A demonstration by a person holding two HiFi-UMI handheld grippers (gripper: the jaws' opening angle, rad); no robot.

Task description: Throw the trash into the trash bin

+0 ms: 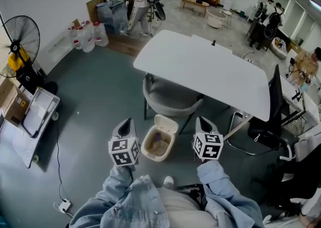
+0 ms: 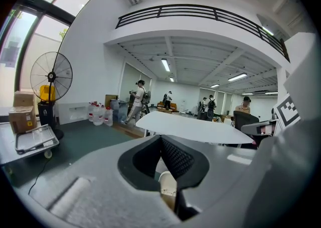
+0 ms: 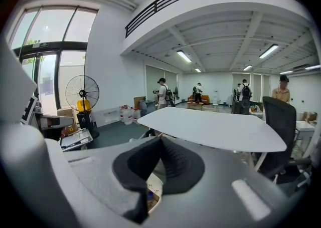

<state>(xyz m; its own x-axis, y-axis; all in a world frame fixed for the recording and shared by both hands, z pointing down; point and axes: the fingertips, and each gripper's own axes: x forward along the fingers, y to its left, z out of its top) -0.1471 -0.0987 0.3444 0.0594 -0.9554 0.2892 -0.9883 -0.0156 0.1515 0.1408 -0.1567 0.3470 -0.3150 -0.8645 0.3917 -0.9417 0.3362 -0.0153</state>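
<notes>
Two tools: left gripper (image 1: 126, 123) and right gripper (image 1: 202, 121), jaws pressed together, empty, held either side of cream plastic trash bin (image 1: 172, 142) on grey floor (image 1: 95, 106); purplish trash (image 1: 159, 137) lies inside.

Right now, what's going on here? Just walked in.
A person in a denim jacket stands over a small beige plastic trash bin on the grey floor, beside a white table and a grey chair. They hold the left gripper and the right gripper on either side of the bin. Both grippers' jaws are together with nothing between them. Something purplish lies inside the bin, so the trash looks already dropped in.
</notes>
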